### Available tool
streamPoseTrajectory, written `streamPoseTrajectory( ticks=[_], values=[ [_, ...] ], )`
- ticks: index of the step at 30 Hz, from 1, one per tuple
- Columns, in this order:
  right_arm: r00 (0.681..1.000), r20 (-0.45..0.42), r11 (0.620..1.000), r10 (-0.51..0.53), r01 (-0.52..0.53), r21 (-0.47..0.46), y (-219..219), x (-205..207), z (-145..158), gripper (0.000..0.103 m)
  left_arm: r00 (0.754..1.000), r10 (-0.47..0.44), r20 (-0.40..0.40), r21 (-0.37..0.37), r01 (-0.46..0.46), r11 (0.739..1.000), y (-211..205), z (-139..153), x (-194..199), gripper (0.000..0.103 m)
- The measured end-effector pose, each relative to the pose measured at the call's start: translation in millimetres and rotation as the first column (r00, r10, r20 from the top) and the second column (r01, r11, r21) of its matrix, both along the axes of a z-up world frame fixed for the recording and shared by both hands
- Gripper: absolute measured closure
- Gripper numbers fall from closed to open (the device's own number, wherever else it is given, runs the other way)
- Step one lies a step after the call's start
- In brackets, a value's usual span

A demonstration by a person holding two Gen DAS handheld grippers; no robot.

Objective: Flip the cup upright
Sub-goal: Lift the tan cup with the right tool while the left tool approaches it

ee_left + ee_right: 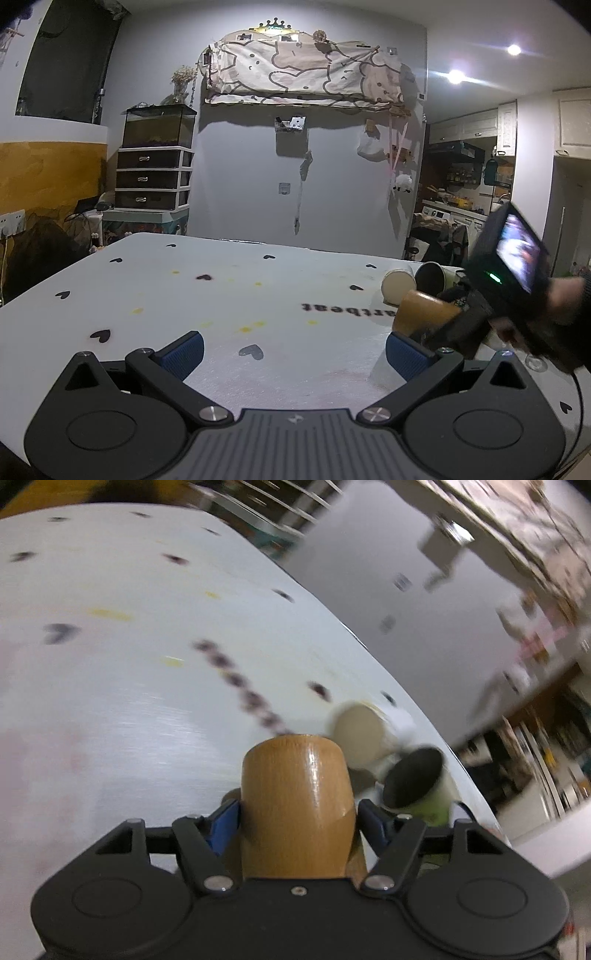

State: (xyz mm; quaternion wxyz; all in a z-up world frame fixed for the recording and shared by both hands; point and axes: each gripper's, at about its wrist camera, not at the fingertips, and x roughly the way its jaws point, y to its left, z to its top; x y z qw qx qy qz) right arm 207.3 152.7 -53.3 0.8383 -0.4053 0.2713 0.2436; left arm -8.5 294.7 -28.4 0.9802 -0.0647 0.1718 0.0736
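Note:
My right gripper (pixel 297 821) is shut on a brown wooden cup (pixel 295 805), held between the blue pads with its closed base pointing away from the camera. The right wrist view is tilted and motion-blurred. In the left wrist view the same wooden cup (pixel 424 314) lies tilted in the right gripper (pixel 448 323), just above the white table (pixel 221 295) at the right. My left gripper (pixel 293 352) is open and empty, low over the table's near side.
A cream cup (pixel 399 286) and a green cup with a dark inside (pixel 432 277) lie on their sides at the table's far right, close behind the wooden cup; they also show in the right wrist view (pixel 356 734) (pixel 415 779). The tablecloth has black hearts and yellow stains.

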Motion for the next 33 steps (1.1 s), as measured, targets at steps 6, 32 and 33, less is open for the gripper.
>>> streamPoseTrajectory(
  ticks=[6,32,33],
  values=[
    [0.964,0.062,0.966,0.259,-0.258,-0.02,16,-90,1,0.032,1.0,0.0,-0.018,-0.002,0.0,1.0,1,-2,4,0.0],
    [0.947,0.253,0.944,0.196,-0.252,0.214,-49,-191,3,0.012,0.99,-0.043,-0.133,-0.05,0.037,0.998,11,-23,55,0.0],
    [0.957,0.248,0.949,0.15,-0.21,0.237,-56,-191,0,0.011,0.99,-0.044,-0.133,-0.048,0.038,0.998,11,-23,55,0.0]
  ],
)
